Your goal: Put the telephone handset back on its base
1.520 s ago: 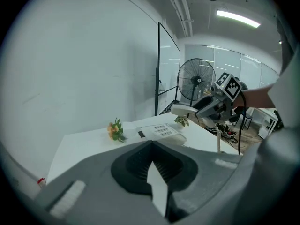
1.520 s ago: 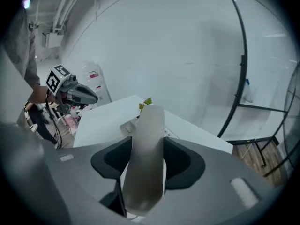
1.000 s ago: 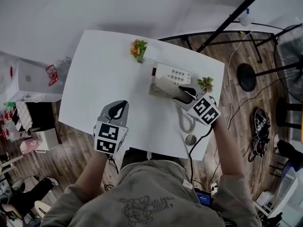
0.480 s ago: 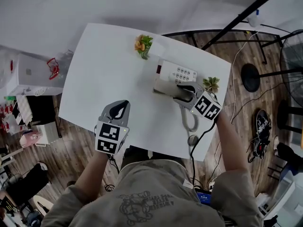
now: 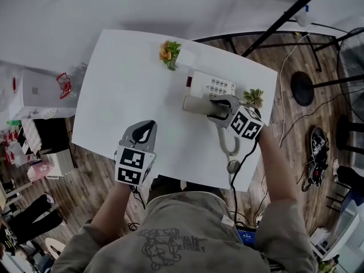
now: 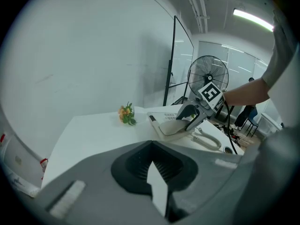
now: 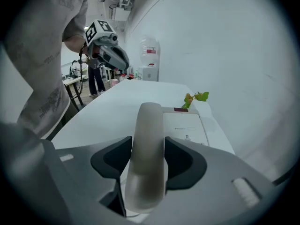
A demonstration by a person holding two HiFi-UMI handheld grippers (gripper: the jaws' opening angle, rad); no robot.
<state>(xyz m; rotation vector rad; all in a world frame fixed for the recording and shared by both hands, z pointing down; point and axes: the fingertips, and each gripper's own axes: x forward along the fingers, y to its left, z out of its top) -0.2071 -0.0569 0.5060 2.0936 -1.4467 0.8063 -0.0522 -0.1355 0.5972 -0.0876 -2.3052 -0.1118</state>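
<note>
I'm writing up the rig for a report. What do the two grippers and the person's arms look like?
Both the left gripper and right gripper have smooth grey bodies with dark-lined jaws. Each carries a white cube printed with black square markers. A black cable trails from the right one. The person wears a pale grey-brown top with a dark chest print.

Both the left gripper (image 5: pixel 147 124) and the right gripper (image 5: pixel 216 103) are grey, each with a black-and-white square-marker cube. A black cable (image 5: pixel 234 172) trails off the right one. The person's greyish T-shirt (image 5: pixel 187 226) has a dark print.
</note>
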